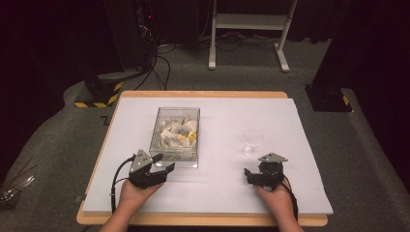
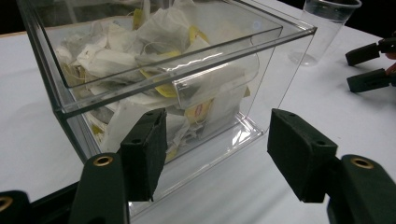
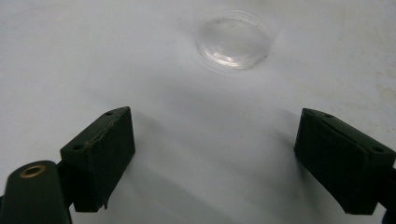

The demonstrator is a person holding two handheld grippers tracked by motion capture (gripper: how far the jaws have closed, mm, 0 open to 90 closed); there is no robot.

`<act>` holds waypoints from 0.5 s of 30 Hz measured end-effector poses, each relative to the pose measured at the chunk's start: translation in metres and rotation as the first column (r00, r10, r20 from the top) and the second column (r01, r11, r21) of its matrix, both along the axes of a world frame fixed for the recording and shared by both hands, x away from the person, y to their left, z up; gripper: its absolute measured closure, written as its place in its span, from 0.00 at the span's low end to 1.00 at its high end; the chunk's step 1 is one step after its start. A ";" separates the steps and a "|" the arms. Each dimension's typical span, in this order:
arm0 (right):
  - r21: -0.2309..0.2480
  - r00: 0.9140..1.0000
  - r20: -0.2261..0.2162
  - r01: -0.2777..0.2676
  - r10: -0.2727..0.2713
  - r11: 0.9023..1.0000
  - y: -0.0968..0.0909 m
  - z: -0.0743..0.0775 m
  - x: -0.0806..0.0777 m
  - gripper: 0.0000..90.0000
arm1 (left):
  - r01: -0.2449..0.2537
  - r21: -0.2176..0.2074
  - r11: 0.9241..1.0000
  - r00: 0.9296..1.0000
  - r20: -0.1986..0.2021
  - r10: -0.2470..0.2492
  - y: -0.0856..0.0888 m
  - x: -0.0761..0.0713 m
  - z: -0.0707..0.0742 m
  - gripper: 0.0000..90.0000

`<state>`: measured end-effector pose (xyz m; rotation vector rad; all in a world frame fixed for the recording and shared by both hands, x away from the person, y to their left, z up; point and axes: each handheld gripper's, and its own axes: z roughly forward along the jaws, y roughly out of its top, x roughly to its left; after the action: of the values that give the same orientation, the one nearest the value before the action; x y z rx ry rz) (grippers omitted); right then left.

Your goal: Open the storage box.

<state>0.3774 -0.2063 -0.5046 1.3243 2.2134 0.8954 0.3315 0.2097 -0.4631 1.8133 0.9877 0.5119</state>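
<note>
A person at the near edge of a white-topped table (image 1: 217, 193) holds a two-jaw gripper in each hand. The left gripper (image 1: 162, 170) sits just short of the near wall of a clear plastic box (image 1: 176, 130), which stands left of the table's centre and is heaped with paper-wrapped tea bags (image 1: 178, 133), some bearing yellow tags. In the left gripper view its black jaws stand apart with nothing between them; the left jaw overlaps the box's near wall, though contact cannot be told, while the right jaw hangs over bare tabletop beside the box's near corner. The tea bags (image 2: 154, 51) press against the transparent walls, piled nearly to the rim. The right gripper (image 1: 252, 176) rests over the table's near right portion, its jaws also wide open and holding nothing, as the right gripper view shows them spread above the white surface. A clear plastic cup (image 1: 252, 141) stands upright and apart from the box, to its right, just beyond the right gripper; seen in the right gripper view, the cup (image 3: 232, 39) lies ahead of the jaws, not between them. Beyond the table, grey carpet (image 1: 72, 145) and cables run along the dark far wall.
</note>
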 end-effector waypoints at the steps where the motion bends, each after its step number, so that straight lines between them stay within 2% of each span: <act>1: -0.001 1.000 0.000 -0.001 0.001 1.000 0.000 0.000 0.000 0.13 | 0.002 0.000 1.000 1.000 0.003 -0.002 0.000 0.001 0.000 0.42; 6: -0.003 1.000 0.002 0.001 -0.001 1.000 0.000 0.000 0.000 0.13 | 0.006 -0.002 1.000 1.000 0.013 -0.006 0.000 0.005 -0.001 0.43; 15: -0.004 1.000 0.004 0.003 -0.003 1.000 0.001 0.000 -0.001 0.14 | 0.005 -0.050 0.999 0.999 0.037 -0.003 0.000 0.011 -0.003 0.45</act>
<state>0.3768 -0.2057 -0.5047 1.3222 2.2090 0.8914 0.3420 0.2100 -0.4658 1.7555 0.9634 0.5120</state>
